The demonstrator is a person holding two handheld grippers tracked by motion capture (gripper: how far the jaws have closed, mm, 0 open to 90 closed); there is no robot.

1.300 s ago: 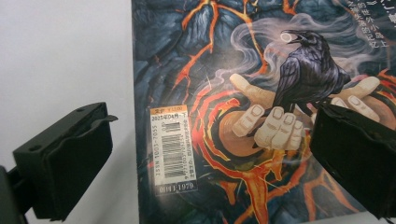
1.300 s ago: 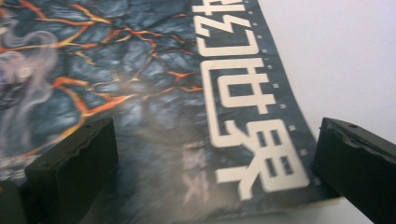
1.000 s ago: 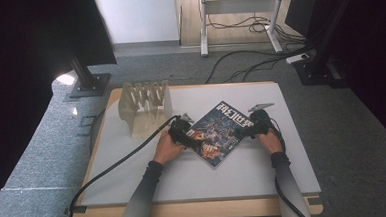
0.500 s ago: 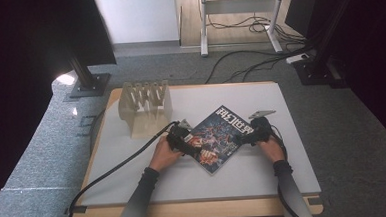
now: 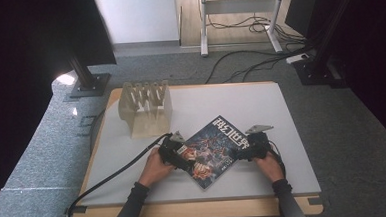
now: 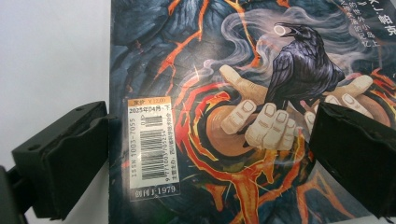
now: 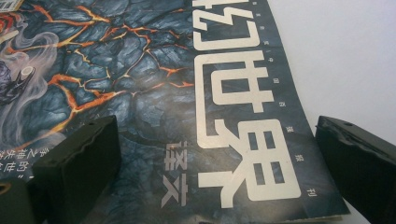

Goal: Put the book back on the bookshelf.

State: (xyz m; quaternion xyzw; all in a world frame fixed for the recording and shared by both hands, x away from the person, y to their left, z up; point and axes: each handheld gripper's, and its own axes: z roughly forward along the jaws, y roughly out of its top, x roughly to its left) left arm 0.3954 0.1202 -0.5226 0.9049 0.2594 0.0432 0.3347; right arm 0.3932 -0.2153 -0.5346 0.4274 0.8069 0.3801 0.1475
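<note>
Both hands pulled back toward me since earlier. My left gripper (image 5: 179, 152) jaws apart, straddling magazine (image 5: 214, 150) edge by barcode. Magazine flat on table (image 5: 281, 109), skewed. My right gripper (image 5: 247, 148) jaws apart over title corner.

magazine (image 5: 217, 151) on table (image 5: 281, 109), rack (image 5: 147, 107) behind-left

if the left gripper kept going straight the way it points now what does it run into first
Most likely the magazine: the left gripper is open, its jaws straddling the cover's edge by the barcode sticker. Its height above the cover is unclear.
</note>
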